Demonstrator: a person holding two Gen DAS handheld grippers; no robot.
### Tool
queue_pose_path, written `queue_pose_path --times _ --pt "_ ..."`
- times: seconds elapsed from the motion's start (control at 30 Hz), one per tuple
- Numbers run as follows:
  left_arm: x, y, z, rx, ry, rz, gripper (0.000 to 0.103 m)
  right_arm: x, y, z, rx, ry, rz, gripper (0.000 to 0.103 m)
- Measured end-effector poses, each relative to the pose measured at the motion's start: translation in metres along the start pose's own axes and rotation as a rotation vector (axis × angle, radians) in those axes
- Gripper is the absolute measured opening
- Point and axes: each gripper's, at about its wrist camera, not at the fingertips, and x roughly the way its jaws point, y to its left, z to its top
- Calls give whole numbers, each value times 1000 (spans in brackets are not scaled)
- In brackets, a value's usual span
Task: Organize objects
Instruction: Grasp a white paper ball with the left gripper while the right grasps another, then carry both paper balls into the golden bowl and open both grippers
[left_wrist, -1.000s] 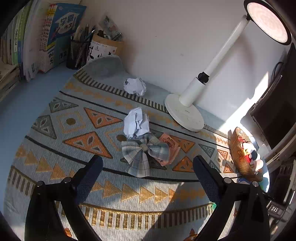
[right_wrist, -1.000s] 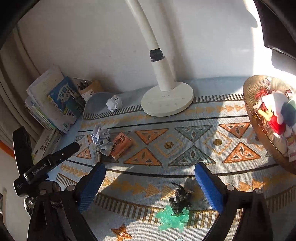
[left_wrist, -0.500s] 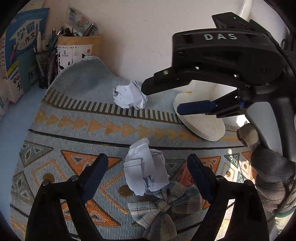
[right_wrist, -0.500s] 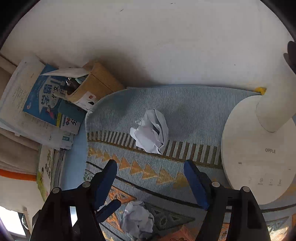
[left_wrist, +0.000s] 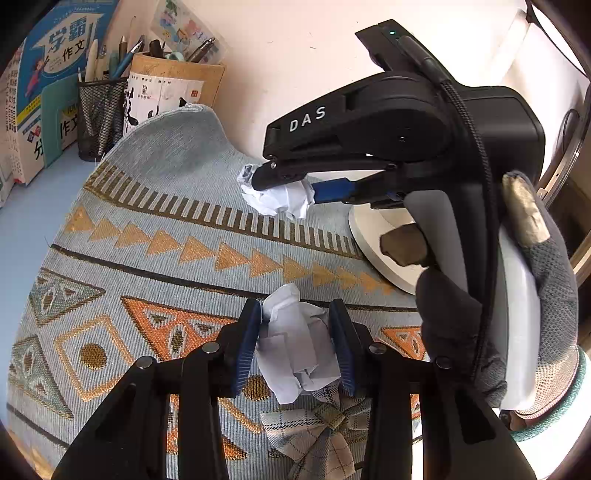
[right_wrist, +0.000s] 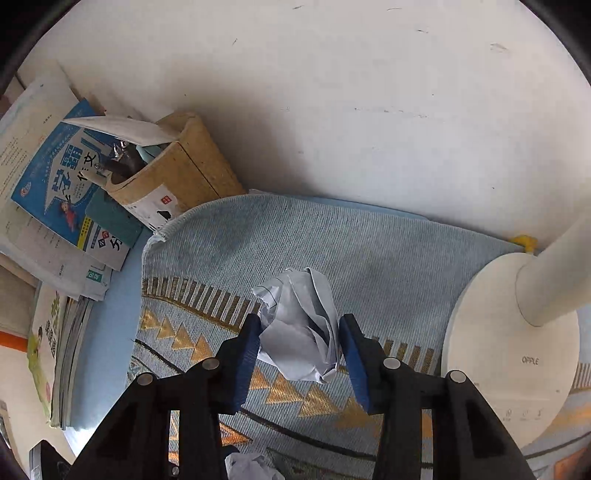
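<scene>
Your left gripper (left_wrist: 297, 341) has just been closing, and its blue pads now press on the near crumpled paper ball (left_wrist: 295, 347), which lies on the patterned mat (left_wrist: 155, 236) just beyond a plaid fabric bow (left_wrist: 328, 435). Your right gripper (right_wrist: 300, 345) has also just been closing and is clamped on the far crumpled paper ball (right_wrist: 301, 325), near the mat's far edge, left of the white lamp base (right_wrist: 509, 354). A gloved hand (left_wrist: 517, 332) holds the right gripper.
</scene>
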Motion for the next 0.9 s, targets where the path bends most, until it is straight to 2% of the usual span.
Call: queue_pose_path --times 0.13,0.27,0.4,0.5,0.6,0.67,0.73,0.8,0.9 --pt "-10 -1 -3 6 -41 -2 35 -54 0 -28 -3 -21 41 43" --pt "-22 -4 -2 3 -72 24 35 -117 -3 -73 -36 -40 -28 43" --pt "-59 -24 -5 14 -93 -29 35 -188 -23 -122 -7 -113 -11 43" --pt "-84 -54 -14 48 -79 -77 35 -240 -47 -157 48 -184 12 44" --pt "-101 -84 -27 98 -104 -113 35 -271 -71 -196 80 -249 -51 44" --pt "-113 -102 -36 106 -113 -145 35 -279 -89 -222 101 -255 -84 44" --pt "-122 -117 -46 132 -142 -138 35 -278 -113 -251 141 -238 -99 44" --pt "-126 -127 -57 129 -116 -184 35 -268 -136 -279 180 -221 -115 44" --pt "-126 -127 -76 96 -81 -204 35 -248 -167 -314 234 -204 -142 44"
